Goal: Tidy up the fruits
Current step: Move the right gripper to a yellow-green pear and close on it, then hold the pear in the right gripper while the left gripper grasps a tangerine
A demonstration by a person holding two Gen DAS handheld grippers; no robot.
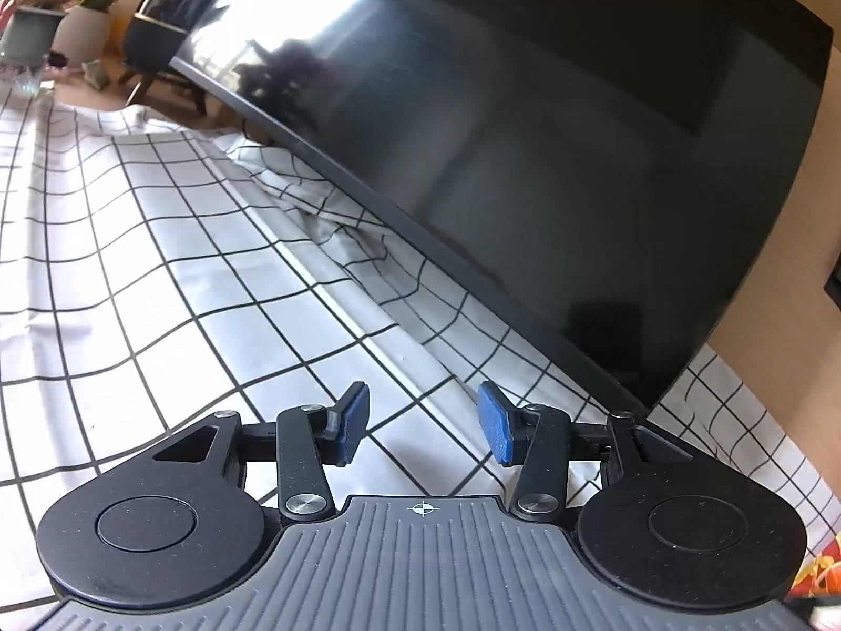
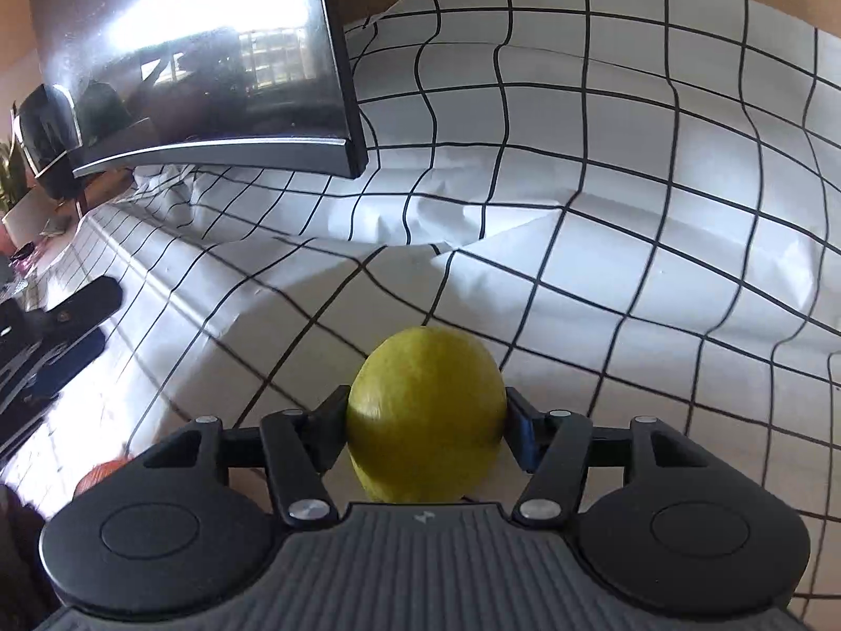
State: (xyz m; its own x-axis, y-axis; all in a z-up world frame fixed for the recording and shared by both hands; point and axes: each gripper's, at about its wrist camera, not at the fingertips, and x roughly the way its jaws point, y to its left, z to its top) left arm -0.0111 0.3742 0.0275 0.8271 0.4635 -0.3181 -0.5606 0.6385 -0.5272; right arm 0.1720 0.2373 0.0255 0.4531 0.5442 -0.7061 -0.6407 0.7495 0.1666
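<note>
Grid cloth (image 2: 631,184) on table, monitor (image 1: 525,131) behind. Right gripper (image 2: 427,423) pinches the lemon (image 2: 426,415) at mid-girth, just above the cloth. Left gripper (image 1: 423,423) spread, empty. Lift straight, keep squeeze light; skin looks slippery.

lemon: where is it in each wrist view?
Left wrist: not in it; the left claw is open over the checked cloth.
Right wrist: bottom centre, the lemon between the right claw's pads.
Shared landmark: the black monitor, upper right in the left view, upper left in the right.
</note>
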